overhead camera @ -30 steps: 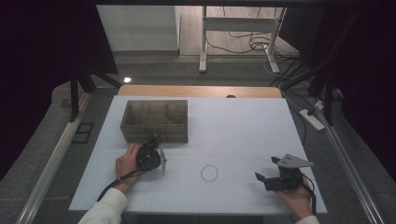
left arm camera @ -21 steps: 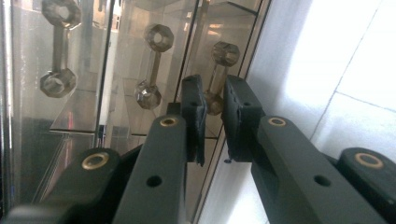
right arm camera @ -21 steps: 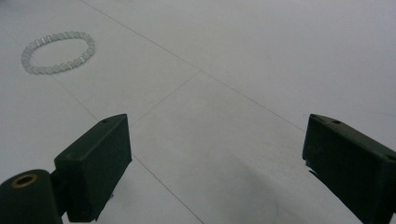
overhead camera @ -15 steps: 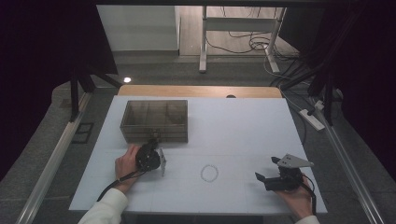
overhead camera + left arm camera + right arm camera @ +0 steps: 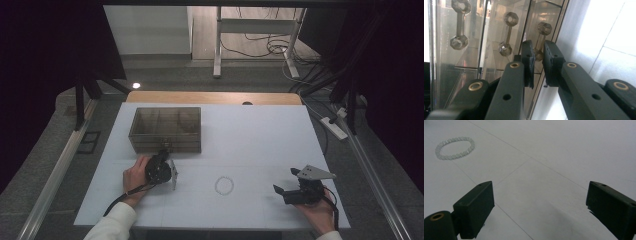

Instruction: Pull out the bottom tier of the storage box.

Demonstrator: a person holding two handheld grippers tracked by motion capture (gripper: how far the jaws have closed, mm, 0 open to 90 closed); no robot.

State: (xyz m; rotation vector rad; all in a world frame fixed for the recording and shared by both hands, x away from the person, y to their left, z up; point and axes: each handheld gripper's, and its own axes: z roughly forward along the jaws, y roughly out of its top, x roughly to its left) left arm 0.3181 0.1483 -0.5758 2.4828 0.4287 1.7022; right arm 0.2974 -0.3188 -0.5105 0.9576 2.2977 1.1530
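Note:
A clear compartmented box [image 5: 166,129] stands on the white table [image 5: 260,140], left of centre. My left gripper [image 5: 163,151] is at its front wall. In the left gripper view the gripper [image 5: 539,57] is shut on a faceted, dumbbell-shaped clear handle [image 5: 541,37] on the box wall, and its pads [image 5: 529,62] pinch the handle's lower knob. A ring of pale beads, a bracelet [image 5: 224,185], lies flat in the middle near the front edge. My right gripper [image 5: 285,181] rests low at the front right, pointing left toward the bracelet [image 5: 455,148]. Its jaws [image 5: 539,192] are wide open with nothing between them.
A small clear plate [image 5: 173,175] stands just right of the left hand. Beyond the table's far edge are a wooden strip [image 5: 210,97], a metal stand [image 5: 218,45] and cables on the floor. A power strip [image 5: 334,127] lies off the right side.

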